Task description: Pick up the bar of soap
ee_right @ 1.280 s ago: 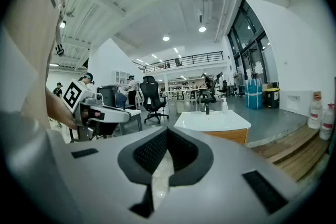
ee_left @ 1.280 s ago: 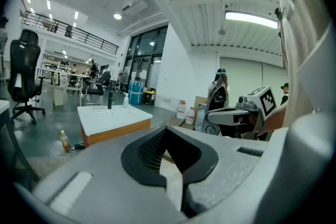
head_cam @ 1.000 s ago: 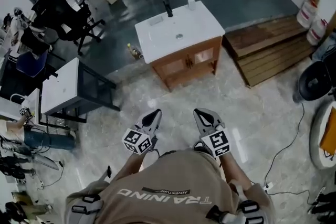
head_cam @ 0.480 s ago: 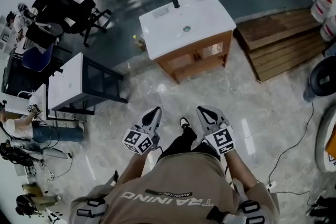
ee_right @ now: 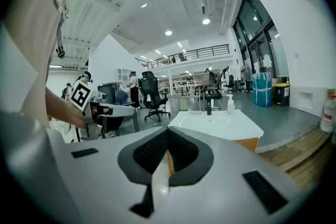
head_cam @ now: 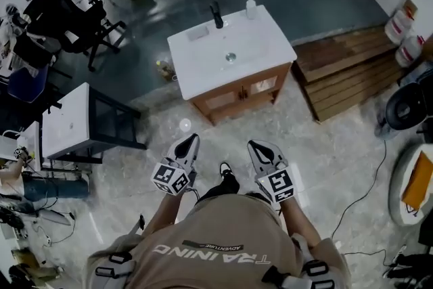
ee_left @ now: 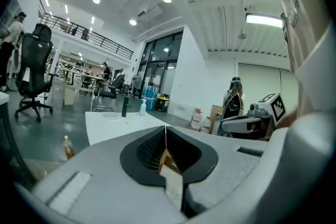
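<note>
Head view looked steeply down over the person's tan shirt (head_cam: pixel 223 240) to the two grippers held side by side above the pale marble floor (head_cam: pixel 325 145). The left gripper (head_cam: pixel 192 139) had its jaws pressed together with nothing between them, and the left gripper view showed the same closed seam on the left gripper (ee_left: pixel 166 132). The right gripper (head_cam: pixel 254 144) was likewise closed and empty, its pads meeting in the right gripper view (ee_right: pixel 167 140). A dark shoe (head_cam: pixel 226 176) showed between the two grippers. Farther ahead, well apart from both grippers, stood a wooden vanity with a white basin top (head_cam: pixel 270 47). A small pale block that looked like the bar of soap (head_cam: pixel 198 32) lay flat near the top's back left corner, just beside the black faucet (head_cam: pixel 216 14). A white pump bottle (head_cam: pixel 250 6) stood upright at the back right. A small bottle (head_cam: pixel 164 68) sat on the floor left of the vanity, and a wooden platform (head_cam: pixel 345 68) lay to its right. Beyond were black office chairs (head_cam: pixel 74 20).
</note>
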